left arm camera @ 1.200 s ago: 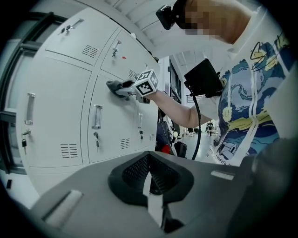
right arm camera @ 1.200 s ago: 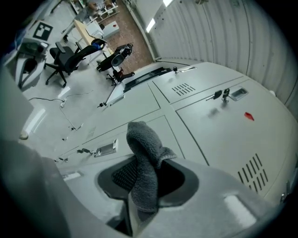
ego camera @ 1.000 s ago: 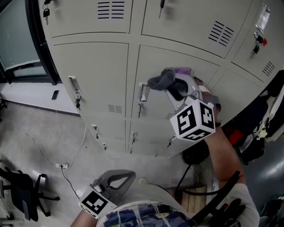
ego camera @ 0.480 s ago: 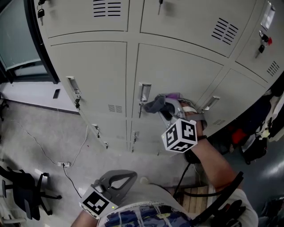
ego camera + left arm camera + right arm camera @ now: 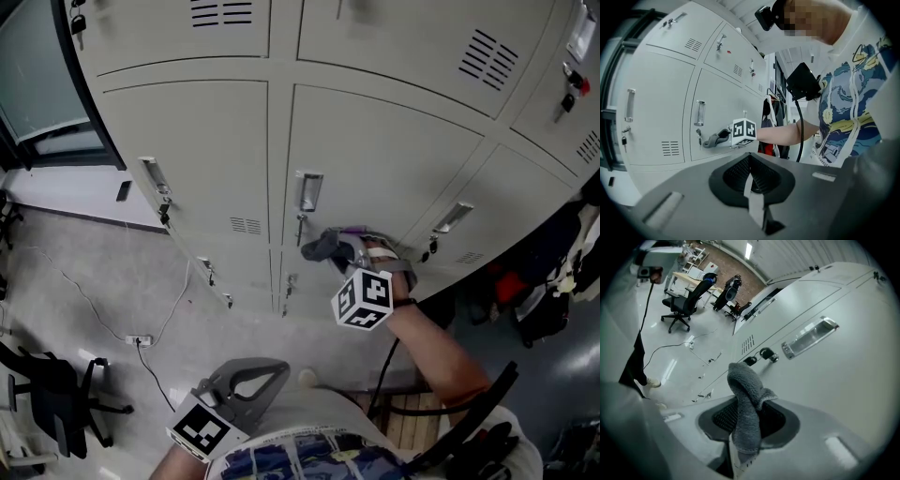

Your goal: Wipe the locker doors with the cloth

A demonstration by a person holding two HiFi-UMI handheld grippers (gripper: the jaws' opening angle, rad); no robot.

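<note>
A grey cloth (image 5: 323, 247) is clamped in my right gripper (image 5: 339, 251), which is shut on it and presses it against the middle pale grey locker door (image 5: 375, 150), just below its metal handle (image 5: 307, 190). In the right gripper view the cloth (image 5: 746, 401) folds out of the jaws towards the door (image 5: 848, 352), near the handle (image 5: 809, 337) and key lock (image 5: 766, 354). My left gripper (image 5: 246, 380) hangs low by the person's body, away from the lockers. Seen in the left gripper view, that gripper (image 5: 750, 180) is shut on nothing.
More locker doors (image 5: 187, 141) surround the one touched, with a lower row of handles (image 5: 204, 272). A black office chair (image 5: 47, 403) and a floor cable with socket (image 5: 139, 340) lie at left. Dark bags and clothes (image 5: 544, 291) hang at right. A glass door (image 5: 37, 84) is far left.
My right gripper has slid the cloth down and leftward on the middle door, from above the handle's height to below it. The left gripper has stayed put.
</note>
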